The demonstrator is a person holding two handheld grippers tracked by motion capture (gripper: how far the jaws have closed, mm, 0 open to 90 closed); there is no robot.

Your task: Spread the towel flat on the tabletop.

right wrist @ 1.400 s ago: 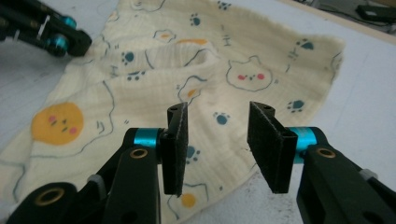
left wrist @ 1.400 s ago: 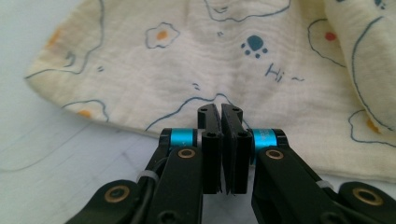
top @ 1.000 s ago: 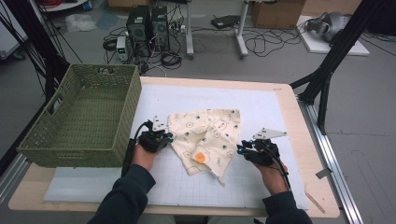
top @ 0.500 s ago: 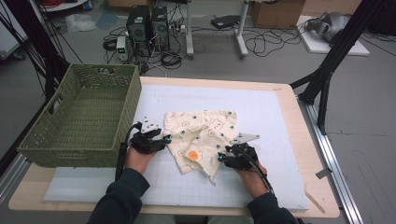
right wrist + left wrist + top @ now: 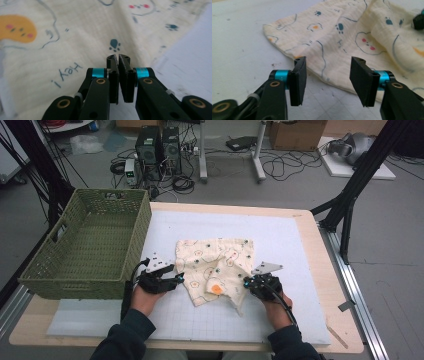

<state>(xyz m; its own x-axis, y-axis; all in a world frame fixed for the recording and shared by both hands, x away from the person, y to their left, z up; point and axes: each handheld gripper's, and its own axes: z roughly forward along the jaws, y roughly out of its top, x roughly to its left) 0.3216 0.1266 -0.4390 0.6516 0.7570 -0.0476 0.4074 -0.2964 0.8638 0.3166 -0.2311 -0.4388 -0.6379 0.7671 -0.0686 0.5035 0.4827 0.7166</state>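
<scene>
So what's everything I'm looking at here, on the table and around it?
printed cloth: one, cream with paw prints and animal faces, partly folded, middle of the mat
woven basket: one, olive green, left side of the table
mat: one, white with a faint grid, covering the table top
table: one, light wood
computer towers: two, black, on the floor behind
cables: several, black, on the floor
left gripper: one, black with blue bands, jaws open, at the cloth's left edge
right gripper: one, black, shut on the cloth's edge
hands: two, dark sleeves, at the near edge
</scene>
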